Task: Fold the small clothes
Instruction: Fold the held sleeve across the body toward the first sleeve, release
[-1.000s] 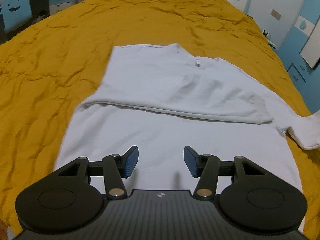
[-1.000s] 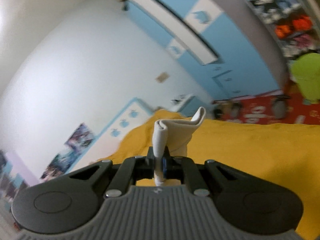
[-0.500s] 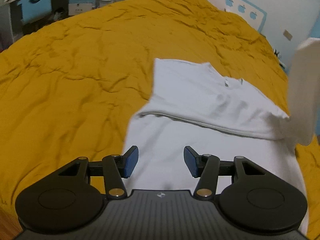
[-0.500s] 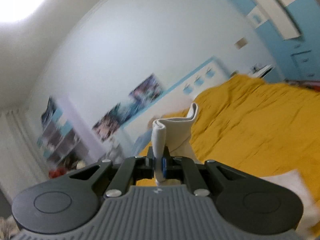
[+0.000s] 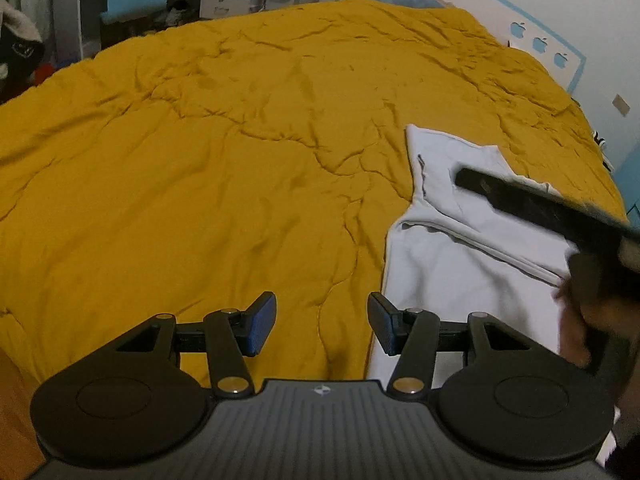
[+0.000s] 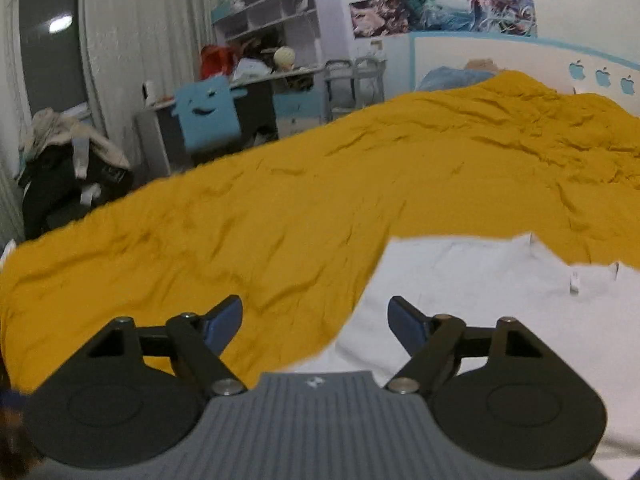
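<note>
White shirt [image 5: 460, 264] flat on yellow bedspread [image 5: 224, 168], toward bedspread's near right part in left wrist view. One sleeve [image 5: 472, 216] already laid across the chest, so side fold looks partly done; collar tag [image 6: 575, 282] visible at far end of shirt in right wrist view.

Right gripper [image 6: 316, 320]: jaws just been opening, now spread wide, nothing between them. Pads hang over shirt's left edge where white meets yellow. Prob. a release after laying cloth down, tho only a judgement. Same tool seen from left wrist view as dark blurred bar [image 5: 536, 204] slanting over shirt's upper half, person's hand [image 5: 576, 328] blurred beside it at shirt's right.

Left gripper [image 5: 322, 326]: jaws moderately apart, empty, pointing down over bedspread just left of shirt's near-left hem. Parked off the cloth, likely to keep clear while other tool works & to be ready for the hem.

Next, by judgement: pinch near hem w/ one or both tools, bring it up toward collar. Risk: thin fabric drags, crossed sleeve slips out of place; wrinkled bedspread under shirt may get pinched along w/ it.
</note>
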The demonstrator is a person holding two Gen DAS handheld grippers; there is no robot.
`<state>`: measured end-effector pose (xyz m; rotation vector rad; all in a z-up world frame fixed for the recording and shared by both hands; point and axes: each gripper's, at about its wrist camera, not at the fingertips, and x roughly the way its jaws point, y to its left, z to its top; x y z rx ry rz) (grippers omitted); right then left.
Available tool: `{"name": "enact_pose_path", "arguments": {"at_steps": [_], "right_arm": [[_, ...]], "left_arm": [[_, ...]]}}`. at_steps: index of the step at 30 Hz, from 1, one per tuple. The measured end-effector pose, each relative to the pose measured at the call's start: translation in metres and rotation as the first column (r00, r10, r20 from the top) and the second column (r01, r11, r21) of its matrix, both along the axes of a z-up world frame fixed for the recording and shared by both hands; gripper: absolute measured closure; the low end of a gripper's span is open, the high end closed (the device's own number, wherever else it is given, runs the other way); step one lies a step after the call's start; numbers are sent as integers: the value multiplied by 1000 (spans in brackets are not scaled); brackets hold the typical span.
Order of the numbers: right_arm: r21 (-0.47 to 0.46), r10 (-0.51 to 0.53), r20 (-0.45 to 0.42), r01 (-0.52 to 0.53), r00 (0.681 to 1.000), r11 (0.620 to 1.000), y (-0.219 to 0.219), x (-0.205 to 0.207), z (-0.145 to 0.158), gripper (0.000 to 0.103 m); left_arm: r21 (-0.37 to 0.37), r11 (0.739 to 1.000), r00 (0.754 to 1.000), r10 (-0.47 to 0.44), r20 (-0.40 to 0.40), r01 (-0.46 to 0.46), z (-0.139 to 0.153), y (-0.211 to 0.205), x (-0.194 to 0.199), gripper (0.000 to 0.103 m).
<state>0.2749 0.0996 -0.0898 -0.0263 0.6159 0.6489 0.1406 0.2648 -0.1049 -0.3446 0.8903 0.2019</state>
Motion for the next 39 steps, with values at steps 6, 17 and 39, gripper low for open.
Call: {"name": "enact_pose_path", "arguments": {"at_steps": [6, 17, 39], "right_arm": [[-41, -126, 39, 128, 991, 991, -81, -14, 2, 21], [-375, -408, 152, 435, 900, 819, -301, -26, -35, 22], [-440, -544, 215, 578, 811, 687, -346, 26, -101, 100]], "left_arm": [[9, 999, 999, -40, 10, 40, 0, -17, 6, 41], [93, 980, 984, -179, 28, 175, -4, -75, 15, 41], [62, 987, 988, -147, -42, 149, -9, -80, 15, 40]]}}
